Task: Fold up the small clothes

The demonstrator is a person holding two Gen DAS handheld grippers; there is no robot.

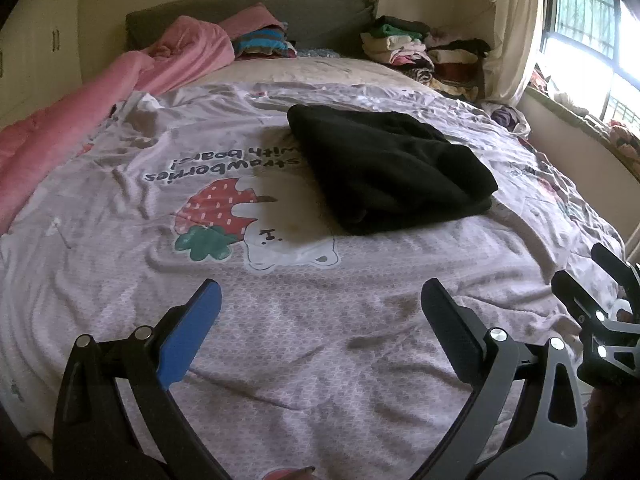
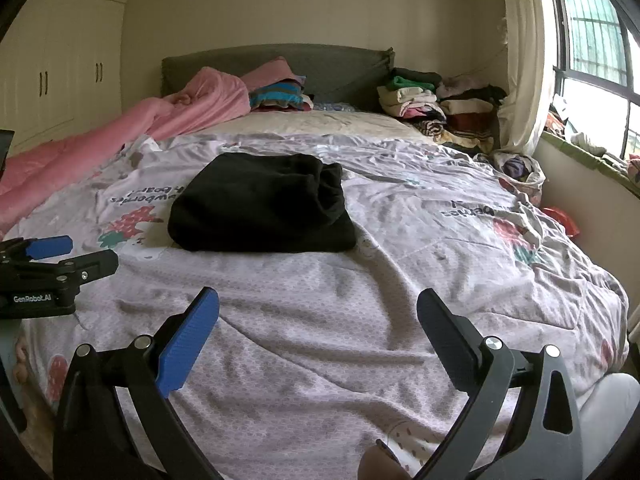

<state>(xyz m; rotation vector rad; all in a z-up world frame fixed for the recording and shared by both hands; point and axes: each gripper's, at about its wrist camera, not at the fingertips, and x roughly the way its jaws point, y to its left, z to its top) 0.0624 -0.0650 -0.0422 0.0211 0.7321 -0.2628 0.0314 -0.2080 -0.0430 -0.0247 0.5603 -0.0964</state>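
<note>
Black garment [image 1: 390, 168] is judged soft, thick, limp, best pinched at a near corner; left gripper [image 1: 320, 304] and right gripper [image 2: 318, 316] are held spread, empty.

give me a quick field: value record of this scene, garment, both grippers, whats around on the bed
garment: black garment, folded into a compact bundle, lying on the printed quilt
left hand-held gripper: open, empty, above the quilt, short of the garment
right hand-held gripper: open, empty, above the quilt, short of the garment
contact: neither gripper touches the garment
far right of bed: stack of folded clothes
left side: pink blanket
behind: grey headboard
</note>
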